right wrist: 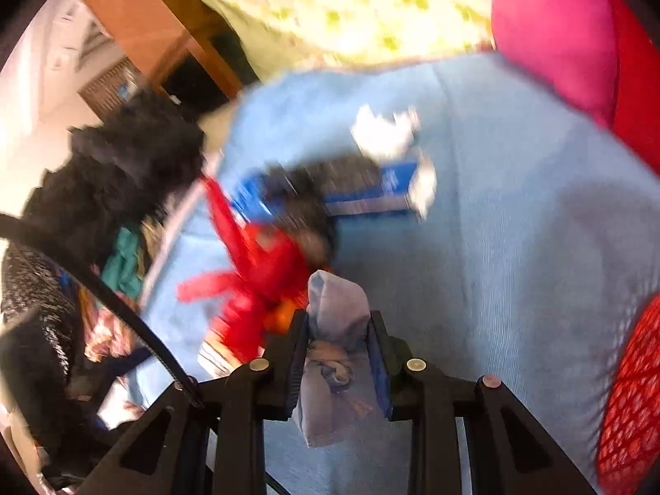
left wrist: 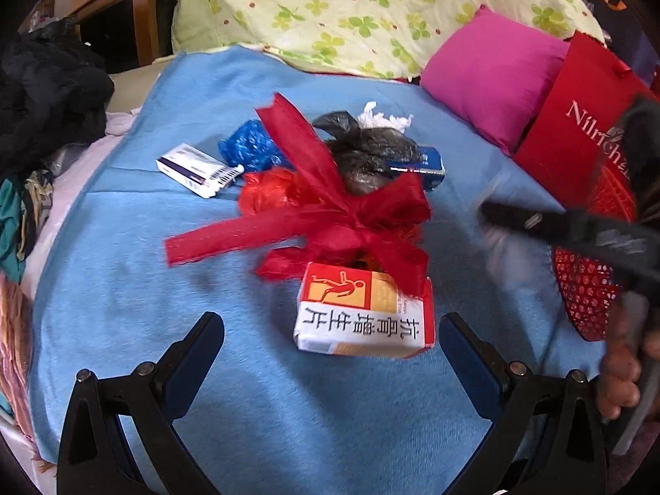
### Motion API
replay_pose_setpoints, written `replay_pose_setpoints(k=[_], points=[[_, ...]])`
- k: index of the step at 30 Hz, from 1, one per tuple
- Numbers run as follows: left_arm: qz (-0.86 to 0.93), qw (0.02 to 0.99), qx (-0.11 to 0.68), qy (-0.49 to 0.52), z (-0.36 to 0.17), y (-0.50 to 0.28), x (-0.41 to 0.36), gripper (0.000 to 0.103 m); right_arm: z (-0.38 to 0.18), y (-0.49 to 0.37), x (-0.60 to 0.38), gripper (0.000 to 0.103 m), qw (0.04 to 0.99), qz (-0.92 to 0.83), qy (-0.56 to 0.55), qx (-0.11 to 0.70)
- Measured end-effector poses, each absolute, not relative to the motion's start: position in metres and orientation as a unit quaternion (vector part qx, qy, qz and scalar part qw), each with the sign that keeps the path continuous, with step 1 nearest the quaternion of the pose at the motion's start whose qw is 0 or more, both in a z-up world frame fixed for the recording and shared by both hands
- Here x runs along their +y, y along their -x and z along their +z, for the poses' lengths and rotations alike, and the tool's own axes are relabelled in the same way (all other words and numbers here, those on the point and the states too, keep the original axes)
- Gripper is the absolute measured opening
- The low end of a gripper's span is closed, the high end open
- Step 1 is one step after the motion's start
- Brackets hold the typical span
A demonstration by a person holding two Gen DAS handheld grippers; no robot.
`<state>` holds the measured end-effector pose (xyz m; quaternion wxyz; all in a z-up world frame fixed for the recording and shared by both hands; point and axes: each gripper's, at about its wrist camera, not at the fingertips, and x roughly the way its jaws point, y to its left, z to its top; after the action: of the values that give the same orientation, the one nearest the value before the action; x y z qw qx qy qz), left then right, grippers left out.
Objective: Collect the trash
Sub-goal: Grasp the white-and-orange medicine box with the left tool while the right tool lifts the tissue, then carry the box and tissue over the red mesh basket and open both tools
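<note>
Right wrist view: right gripper [right wrist: 339,354] clamps a crumpled pale wrapper [right wrist: 336,313]; left gripper [left wrist: 332,344] gapes empty; most trash, including the medicine box [left wrist: 365,317], remains on the bed [left wrist: 123,268].

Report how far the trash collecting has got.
Done: nothing can be confirmed; the red basket shows no contents from these views. In hand: the right gripper is shut on a pale plastic wrapper; the left gripper is open around the medicine box. Left on the blanket: red ribbon, blue bag, black bag, white box, blue box, tissue.
</note>
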<state>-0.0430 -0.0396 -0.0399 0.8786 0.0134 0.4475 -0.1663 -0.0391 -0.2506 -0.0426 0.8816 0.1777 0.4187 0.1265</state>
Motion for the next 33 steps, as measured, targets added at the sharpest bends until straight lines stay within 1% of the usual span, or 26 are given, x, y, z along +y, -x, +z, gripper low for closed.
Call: replay_pose_setpoints(k=[9, 13, 15, 16, 17, 18, 25, 33], points=[[-0.170, 0.865, 0.472, -0.019, -0.062, 0.030, -0.065, 0.103, 0.020, 0.083, -0.264, 0.030, 0.944, 0.128, -0.163, 0.256], [-0.168, 0.863, 0.475, -0.034, -0.070, 0.031, -0.073, 0.103, 0.037, 0.105, -0.280, 0.030, 0.958, 0.120, -0.161, 0.207], [-0.166, 0.866, 0.471, -0.030, -0.071, 0.032, -0.073, 0.103, 0.041, 0.114, -0.288, 0.030, 0.961, 0.113, -0.166, 0.191], [-0.165, 0.869, 0.466, -0.028, -0.070, 0.033, -0.072, 0.101, 0.044, 0.118, -0.294, 0.030, 0.961, 0.109, -0.172, 0.185], [-0.167, 0.872, 0.459, -0.029, -0.069, 0.035, -0.073, 0.089, 0.046, 0.122, -0.300, 0.030, 0.962, 0.104, -0.179, 0.180], [-0.167, 0.873, 0.457, -0.032, -0.068, 0.036, -0.072, 0.083, 0.048, 0.126, -0.307, 0.030, 0.962, 0.099, -0.186, 0.174], [-0.181, 0.886, 0.426, -0.042, -0.047, 0.063, -0.083, 0.083, 0.051, 0.145, -0.349, 0.030, 0.959, 0.076, -0.225, 0.156], [-0.268, 0.894, 0.356, -0.056, 0.025, 0.101, -0.131, 0.083, 0.050, 0.172, -0.393, 0.030, 0.943, 0.079, -0.289, 0.145]])
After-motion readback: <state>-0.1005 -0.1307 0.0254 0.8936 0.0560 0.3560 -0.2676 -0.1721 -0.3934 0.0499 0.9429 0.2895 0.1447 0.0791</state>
